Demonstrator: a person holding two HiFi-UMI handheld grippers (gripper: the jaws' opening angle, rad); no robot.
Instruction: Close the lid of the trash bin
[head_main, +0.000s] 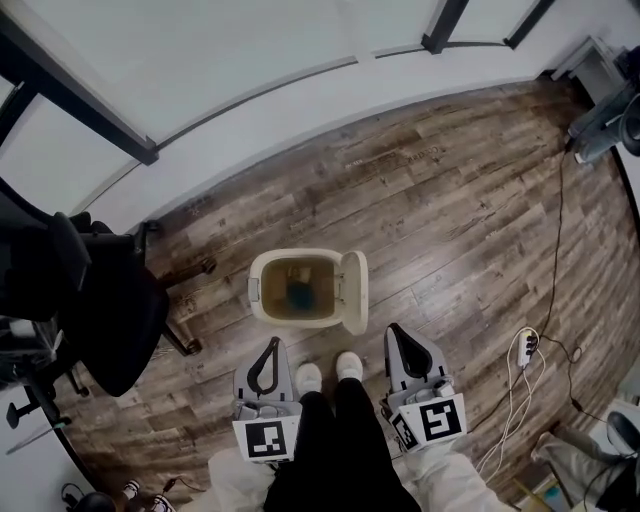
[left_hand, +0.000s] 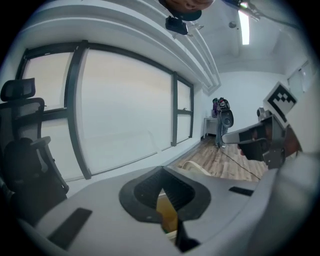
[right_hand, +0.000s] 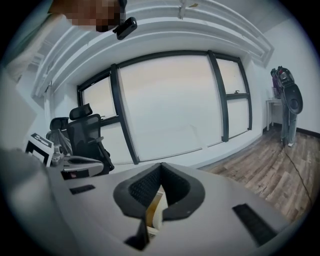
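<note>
Bin (head_main: 300, 290) in the head view sits dead centre of the frame on the wood floor (head_main: 450, 200), just above your shoes (head_main: 308, 377). The lid (head_main: 355, 292) is flipped up along the bin's right edge, wide open. It looks like light, stiff plastic on a hinge, so my guess is it swings with a nudge and could slap down if you shove it. I'd push on the lid's free edge, away from the hinge, rather than try to pinch it. It's smooth plastic, so probably slippery under the pads. Inside there's a brownish lining and a dark bluish lump (head_main: 298, 295) at the bottom, can't tell what it is. Your left gripper (head_main: 272, 348) and right gripper (head_main: 397, 333) hang lower in the frame on either side of your feet, neither touching the bin.

Left gripper view: jaws pressed together at the tips with nothing between them. A yellowish sliver of the bin shows through the gap at lower centre.

Right gripper view: same deal, jaws together and empty, with the bin peeking through at lower centre.
</note>
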